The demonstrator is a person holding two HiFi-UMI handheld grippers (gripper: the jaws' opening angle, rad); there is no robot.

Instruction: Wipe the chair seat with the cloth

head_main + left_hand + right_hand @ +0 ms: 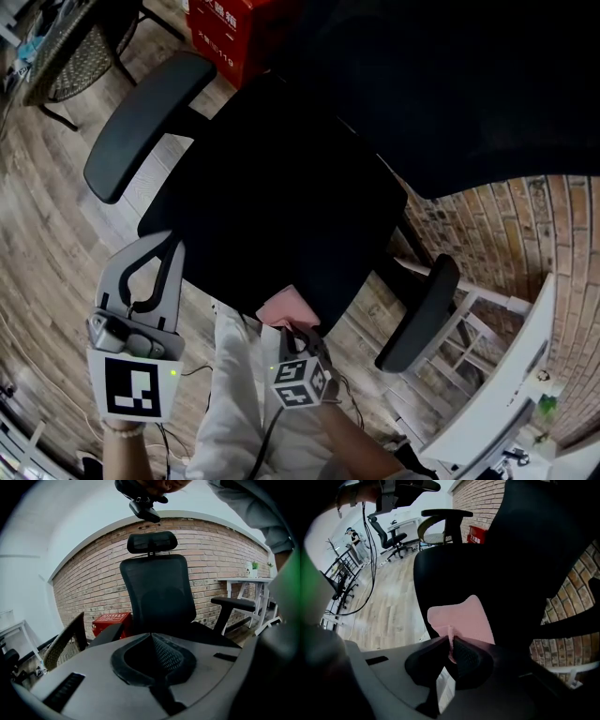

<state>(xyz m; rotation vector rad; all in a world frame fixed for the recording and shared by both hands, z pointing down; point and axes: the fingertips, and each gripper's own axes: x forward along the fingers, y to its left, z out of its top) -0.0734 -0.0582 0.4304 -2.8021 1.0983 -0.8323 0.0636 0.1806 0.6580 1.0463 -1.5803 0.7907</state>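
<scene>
Noted right gripper jaws clamped on pink cloth at front edge of chair seat. Left gripper jaws closed on nothing, beside the seat. Red box behind chair, contents hidden. Wood floor, brick wall.

Red box against brick wall; perhaps a wicker chair.

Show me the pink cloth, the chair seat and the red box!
pink cloth (pixel 461 616), right gripper view, middle of its flat part.
chair seat (pixel 281 206), head view, middle of cushion.
red box (pixel 110 621), left gripper view, front face.
</scene>
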